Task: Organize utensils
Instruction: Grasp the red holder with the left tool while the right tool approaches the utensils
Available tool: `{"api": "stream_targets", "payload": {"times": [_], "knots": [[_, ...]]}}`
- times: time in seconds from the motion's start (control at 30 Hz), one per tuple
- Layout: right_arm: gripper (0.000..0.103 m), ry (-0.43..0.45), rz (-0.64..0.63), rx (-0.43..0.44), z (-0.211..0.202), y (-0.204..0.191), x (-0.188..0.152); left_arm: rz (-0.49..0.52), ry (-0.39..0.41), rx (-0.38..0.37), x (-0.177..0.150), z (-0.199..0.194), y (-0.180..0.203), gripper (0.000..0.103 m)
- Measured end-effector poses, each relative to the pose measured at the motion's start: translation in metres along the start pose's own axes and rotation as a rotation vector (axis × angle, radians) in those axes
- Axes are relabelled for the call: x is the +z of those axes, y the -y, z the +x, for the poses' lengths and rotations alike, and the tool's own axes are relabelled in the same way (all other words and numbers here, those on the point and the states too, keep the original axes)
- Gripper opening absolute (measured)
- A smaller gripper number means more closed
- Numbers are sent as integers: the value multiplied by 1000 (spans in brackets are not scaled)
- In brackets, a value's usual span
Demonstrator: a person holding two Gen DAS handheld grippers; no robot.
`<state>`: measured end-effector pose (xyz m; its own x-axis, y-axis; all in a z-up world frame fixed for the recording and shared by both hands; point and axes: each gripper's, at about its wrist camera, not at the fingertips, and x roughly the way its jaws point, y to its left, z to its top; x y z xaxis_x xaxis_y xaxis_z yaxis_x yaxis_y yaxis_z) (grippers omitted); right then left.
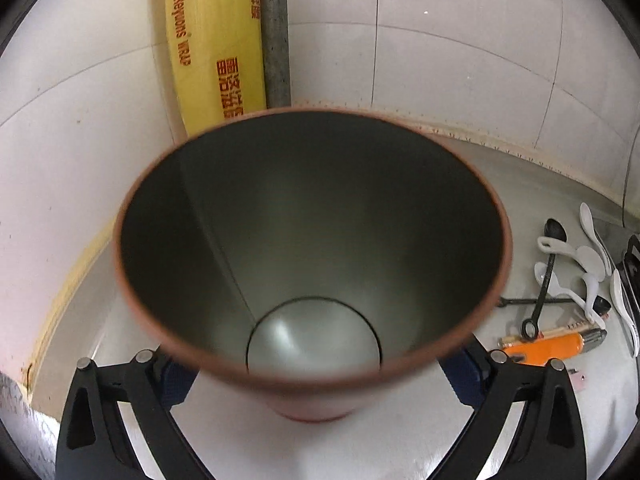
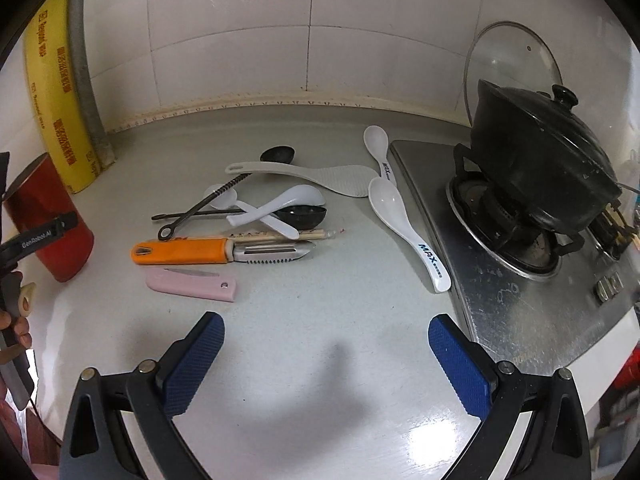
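The left gripper (image 1: pixel 316 376) hugs the tall red metal cup (image 1: pixel 312 248); keep it upright and squeeze gently. The right gripper (image 2: pixel 326 340) hangs open, holding nothing, near the orange-handled peeler (image 2: pixel 216 251).

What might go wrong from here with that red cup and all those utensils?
The red cup sits between the left gripper fingers; a poor grip could tip it. The utensils lie crossed, so lifting one may drag others. The peeler and the folding knife have blades.
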<state>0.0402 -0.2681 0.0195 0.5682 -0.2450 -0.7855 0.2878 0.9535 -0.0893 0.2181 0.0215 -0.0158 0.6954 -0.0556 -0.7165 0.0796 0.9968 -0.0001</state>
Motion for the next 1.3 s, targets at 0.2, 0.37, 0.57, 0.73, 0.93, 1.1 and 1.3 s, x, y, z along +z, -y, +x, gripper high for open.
{"api": "stream_targets", "payload": {"times": [0.2, 0.37, 0.57, 0.73, 0.93, 1.1, 1.3], "knots": [[103, -24, -11, -29, 0, -11, -2, -2, 10, -24, 6, 8, -6, 91], [103, -37, -11, -41, -1, -13, -5, -2, 15, -28, 7, 13, -8, 90], [103, -15, 6, -13, -3, -5, -4, 2, 2, -34, 5, 11, -4, 90], [103, 57, 54, 64, -8, 11, 5, 39, -19, -63, -8, -1, 7, 90], [103, 197, 19, 149, -23, 17, 24, 58, -44, -81, -24, -15, 20, 90], [103, 206, -12, 166, -12, 27, 34, 63, -60, -80, -32, -25, 30, 90], [103, 161, -82, 173, 16, 49, 49, 34, -68, -58, -43, -36, 31, 90]]}}
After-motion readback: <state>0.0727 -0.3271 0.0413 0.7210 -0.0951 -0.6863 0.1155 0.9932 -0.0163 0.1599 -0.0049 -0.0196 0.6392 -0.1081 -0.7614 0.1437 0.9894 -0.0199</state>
